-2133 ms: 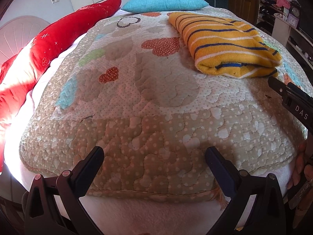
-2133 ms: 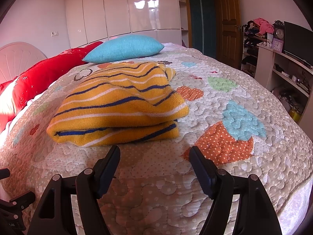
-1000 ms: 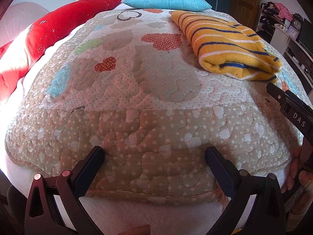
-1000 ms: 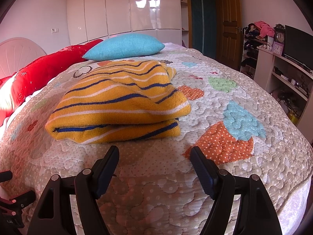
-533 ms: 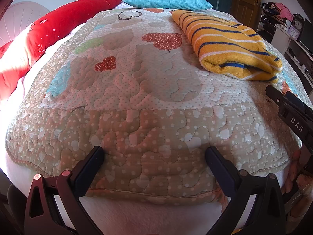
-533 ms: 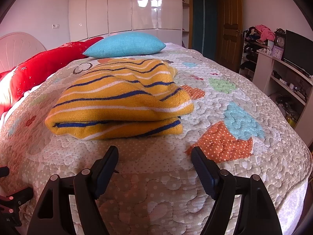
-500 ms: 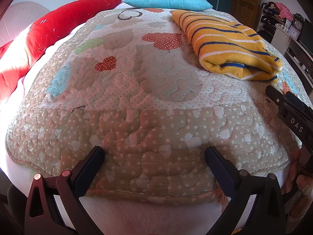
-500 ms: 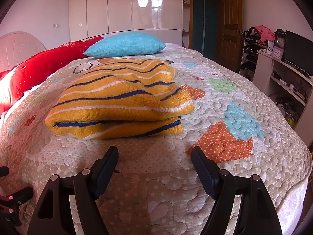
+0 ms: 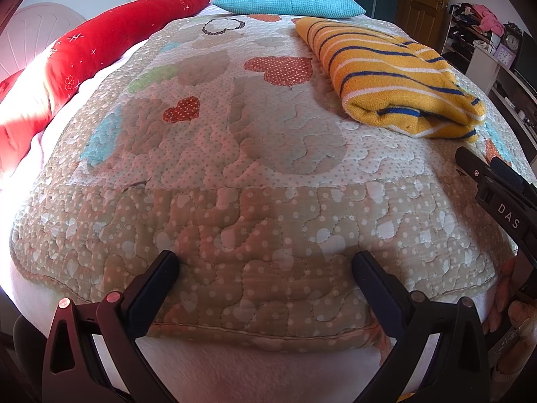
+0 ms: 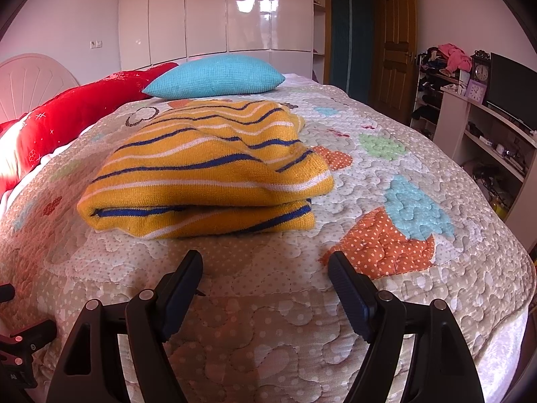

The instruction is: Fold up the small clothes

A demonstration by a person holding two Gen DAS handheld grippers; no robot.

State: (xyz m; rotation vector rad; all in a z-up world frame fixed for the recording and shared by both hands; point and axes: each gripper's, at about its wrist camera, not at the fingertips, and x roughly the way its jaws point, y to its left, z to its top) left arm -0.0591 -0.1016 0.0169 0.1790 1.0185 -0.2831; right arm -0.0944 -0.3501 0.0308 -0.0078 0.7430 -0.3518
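Both jaws spread wide, gripping nothing — the right hand-held gripper faces the folded striped sweater lying just ahead on the bed quilt; from the left hand-held gripper it lies well ahead, to the right.

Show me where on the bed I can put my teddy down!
The big bare patch of quilt lies between the red pillow and the folded striped sweater. Another lies right of the sweater, toward the bed's edge. The head end, by the blue pillow, is crowded.
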